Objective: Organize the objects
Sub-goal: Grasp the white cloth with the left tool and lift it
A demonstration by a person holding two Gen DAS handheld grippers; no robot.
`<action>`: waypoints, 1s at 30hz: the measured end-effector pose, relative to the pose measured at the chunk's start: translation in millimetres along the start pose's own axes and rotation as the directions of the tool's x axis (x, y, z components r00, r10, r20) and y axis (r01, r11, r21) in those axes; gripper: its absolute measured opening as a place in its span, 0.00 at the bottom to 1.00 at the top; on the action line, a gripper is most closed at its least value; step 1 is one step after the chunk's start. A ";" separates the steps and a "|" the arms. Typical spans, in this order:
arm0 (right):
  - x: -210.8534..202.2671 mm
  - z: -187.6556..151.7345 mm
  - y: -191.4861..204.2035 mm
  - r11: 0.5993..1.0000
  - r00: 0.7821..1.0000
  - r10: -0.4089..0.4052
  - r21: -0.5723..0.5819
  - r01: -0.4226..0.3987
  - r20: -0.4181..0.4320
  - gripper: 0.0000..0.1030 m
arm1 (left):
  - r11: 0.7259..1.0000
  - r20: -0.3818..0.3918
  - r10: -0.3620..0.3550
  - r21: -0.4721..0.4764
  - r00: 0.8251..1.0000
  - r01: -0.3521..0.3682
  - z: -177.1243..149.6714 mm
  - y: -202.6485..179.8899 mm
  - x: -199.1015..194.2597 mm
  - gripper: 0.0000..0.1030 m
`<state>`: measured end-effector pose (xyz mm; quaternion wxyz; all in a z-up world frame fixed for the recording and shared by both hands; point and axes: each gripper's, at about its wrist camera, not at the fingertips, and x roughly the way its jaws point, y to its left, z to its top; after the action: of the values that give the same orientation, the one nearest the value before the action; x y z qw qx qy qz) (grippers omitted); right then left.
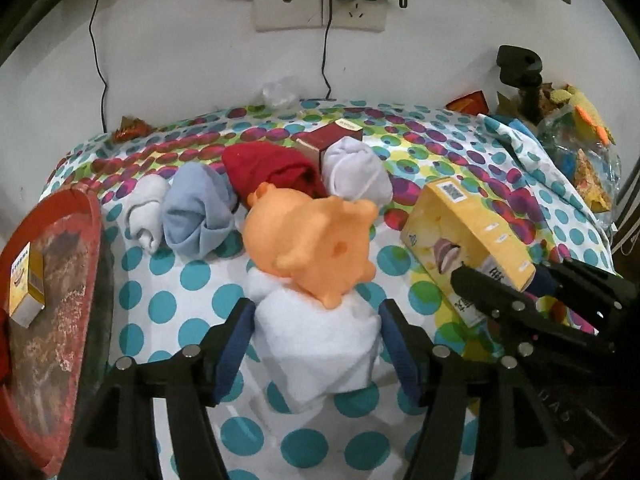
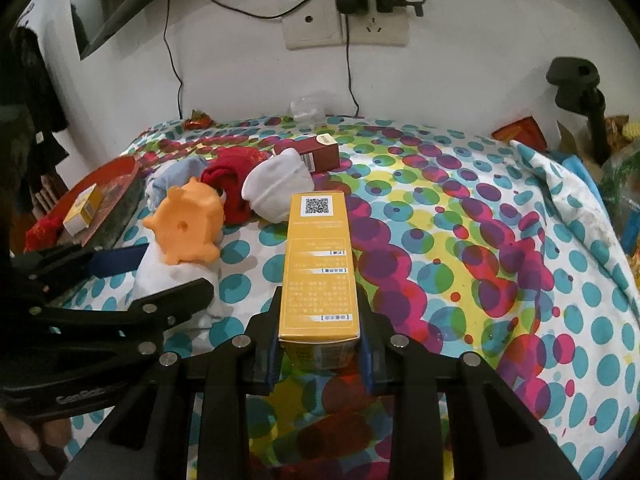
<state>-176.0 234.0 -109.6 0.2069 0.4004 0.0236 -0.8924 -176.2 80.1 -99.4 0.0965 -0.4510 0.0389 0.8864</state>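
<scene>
My left gripper [image 1: 316, 316] has its jaws around a white rolled sock [image 1: 320, 340] that lies on the dotted cloth; the pads touch its sides. An orange toy pig [image 1: 316, 240] rests against the sock's far end. My right gripper [image 2: 320, 320] is shut on a long yellow box [image 2: 318, 264], also seen in the left wrist view [image 1: 468, 236]. Behind lie a blue sock [image 1: 196, 216], a small white sock [image 1: 146, 212], a red sock [image 1: 272, 168], a grey-white sock [image 1: 356, 172] and a dark red box [image 1: 332, 136].
A red round tray [image 1: 60, 312] at the left holds a small yellow box [image 1: 26, 284]. The table's dotted cloth [image 2: 480, 240] spreads to the right. A wall with a socket [image 2: 344, 24] and cables is behind. Bags and a black clamp [image 2: 576, 80] stand at the far right.
</scene>
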 end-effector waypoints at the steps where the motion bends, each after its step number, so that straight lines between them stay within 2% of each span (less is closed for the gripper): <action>1: 0.3 0.1 -0.4 1.000 1.000 0.003 0.004 -0.003 -0.001 0.28 | 1.000 0.004 0.000 0.004 1.000 0.000 -0.7 -0.1 -0.2 0.64; 6: 2.3 0.4 -1.7 1.000 1.000 0.008 0.010 -0.008 -0.011 0.28 | 1.000 0.021 -0.001 0.030 1.000 0.001 -8.0 1.1 0.1 0.64; 17: 5.9 -0.4 -16.3 0.995 0.999 0.043 0.087 -0.040 -0.028 0.28 | 0.988 -0.003 -0.125 -0.090 0.992 0.124 -14.3 22.8 8.1 0.64; 23: 4.2 0.3 -17.6 0.995 0.999 0.024 0.095 -0.022 -0.022 0.28 | 0.994 0.009 -0.103 -0.036 0.995 0.104 -16.5 16.5 2.0 0.53; 30: 3.4 0.8 -17.4 0.996 1.000 0.007 0.094 -0.005 -0.021 0.28 | 0.995 0.010 -0.100 -0.007 0.995 0.100 -22.8 18.5 -6.2 0.50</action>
<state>-185.3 248.5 -113.6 0.1903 0.4194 -0.0175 -0.8875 -158.4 57.6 -108.2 0.1393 -0.4483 0.0126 0.8829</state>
